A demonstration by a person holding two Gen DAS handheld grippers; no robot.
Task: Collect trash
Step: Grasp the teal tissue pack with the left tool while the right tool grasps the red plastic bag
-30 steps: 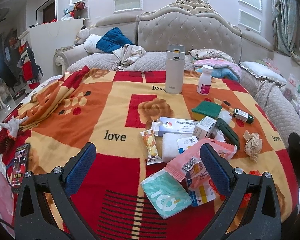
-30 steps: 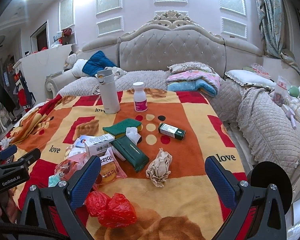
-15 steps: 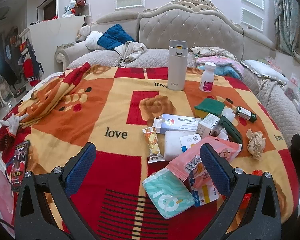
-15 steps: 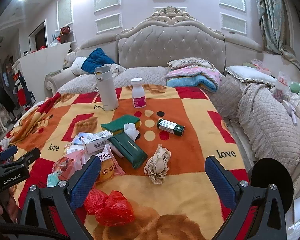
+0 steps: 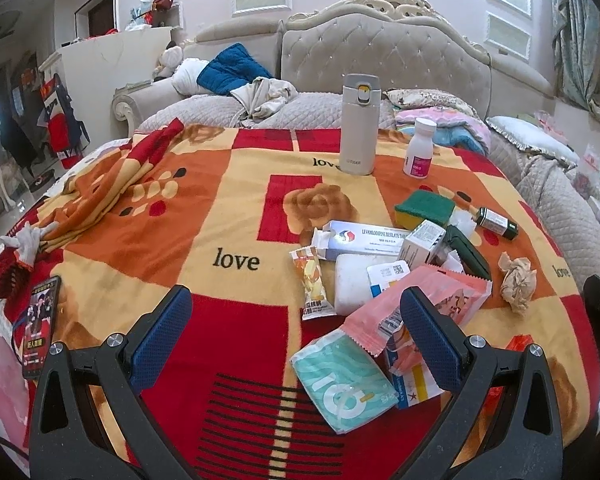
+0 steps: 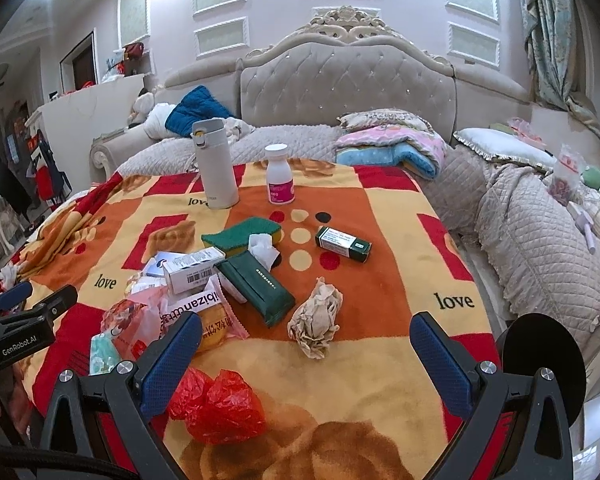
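Observation:
A heap of trash lies on the red and orange blanket (image 5: 228, 216): a pink wrapper (image 5: 424, 300), a teal tissue pack (image 5: 342, 384), a snack wrapper (image 5: 312, 280), medicine boxes (image 5: 364, 238), a crumpled brown paper (image 6: 316, 322) and a red plastic bag (image 6: 216, 406). My left gripper (image 5: 296, 312) is open and empty, hovering over the blanket's near edge, its right finger above the pink wrapper. My right gripper (image 6: 306, 340) is open and empty, with the crumpled paper between its fingers ahead and the red bag by its left finger.
A white thermos (image 6: 216, 164) and a white pill bottle (image 6: 279, 180) stand at the back. A green sponge (image 6: 240, 234), a dark green tissue pack (image 6: 260, 286) and a small green box (image 6: 342, 244) lie mid-blanket. A phone (image 5: 40, 324) lies at the left edge. The headboard (image 6: 348, 84) is behind.
Both grippers have dropped slightly and moved forward toward the heap; the objects sit lower and nearer in both views. Both stay open and nothing has been touched.

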